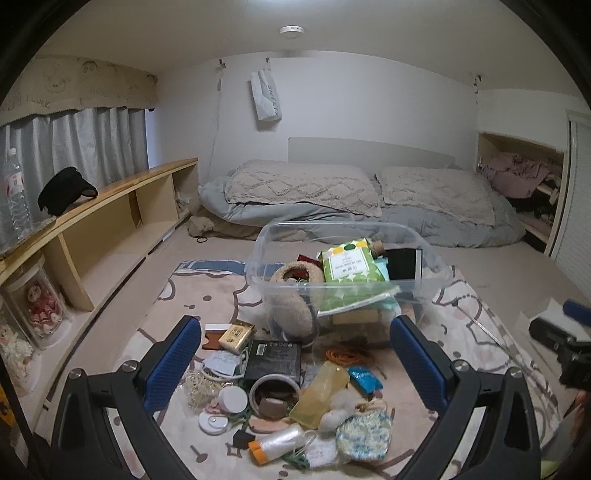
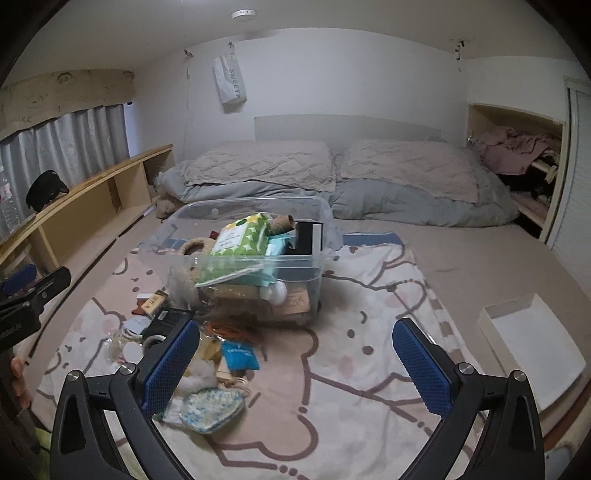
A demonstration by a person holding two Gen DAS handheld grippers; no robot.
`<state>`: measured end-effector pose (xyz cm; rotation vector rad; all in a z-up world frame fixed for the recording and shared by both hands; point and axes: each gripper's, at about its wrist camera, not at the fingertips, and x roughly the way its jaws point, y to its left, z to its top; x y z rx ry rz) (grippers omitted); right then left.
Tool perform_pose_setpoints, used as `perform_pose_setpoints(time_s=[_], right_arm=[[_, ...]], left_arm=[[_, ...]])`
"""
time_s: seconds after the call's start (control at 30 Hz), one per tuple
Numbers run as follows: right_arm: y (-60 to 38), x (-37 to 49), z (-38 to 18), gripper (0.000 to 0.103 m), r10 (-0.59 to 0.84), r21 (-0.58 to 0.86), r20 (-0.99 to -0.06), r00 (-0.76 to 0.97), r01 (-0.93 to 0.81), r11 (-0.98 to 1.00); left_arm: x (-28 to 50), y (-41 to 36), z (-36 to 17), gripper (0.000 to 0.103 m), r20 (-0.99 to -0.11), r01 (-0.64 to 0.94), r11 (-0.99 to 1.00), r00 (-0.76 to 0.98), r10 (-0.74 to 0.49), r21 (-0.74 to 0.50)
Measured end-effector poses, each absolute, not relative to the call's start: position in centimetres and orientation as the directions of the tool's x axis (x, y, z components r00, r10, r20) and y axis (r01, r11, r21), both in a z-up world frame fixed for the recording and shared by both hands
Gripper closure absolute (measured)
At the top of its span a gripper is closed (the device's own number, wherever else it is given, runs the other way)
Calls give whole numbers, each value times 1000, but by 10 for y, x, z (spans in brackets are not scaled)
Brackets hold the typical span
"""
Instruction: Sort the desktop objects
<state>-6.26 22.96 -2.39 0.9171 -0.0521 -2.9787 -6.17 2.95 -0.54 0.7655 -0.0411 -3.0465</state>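
Both hand-held grippers spread apart, empty, small clutter pile (image 1: 280, 398), clear bin (image 1: 343, 273) crammed full

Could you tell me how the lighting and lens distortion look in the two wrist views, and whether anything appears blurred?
Left wrist view: soft, even light from the ceiling lamp, strong fisheye bending of the wooden shelf, dark corner vignette; the clear bin shows faint glare. Right wrist view: same dim, flat light, a hazy smear over the headboard, and the white tray stretched towards the edge.
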Motion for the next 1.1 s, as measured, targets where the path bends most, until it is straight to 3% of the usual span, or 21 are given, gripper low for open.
perform_pose_setpoints(time_s=[0.4,1.1], right_arm=[[217,-32,-17,0,-10,-29,-524,-851,30,-999],[232,7,-6,0,-47,38,-495,-868,32,-999]], left_arm=[[-34,29,-9,0,-456,9,-999,-889,-29,48],[2,39,0,0,-398,-4,-994,-917,-41,114]])
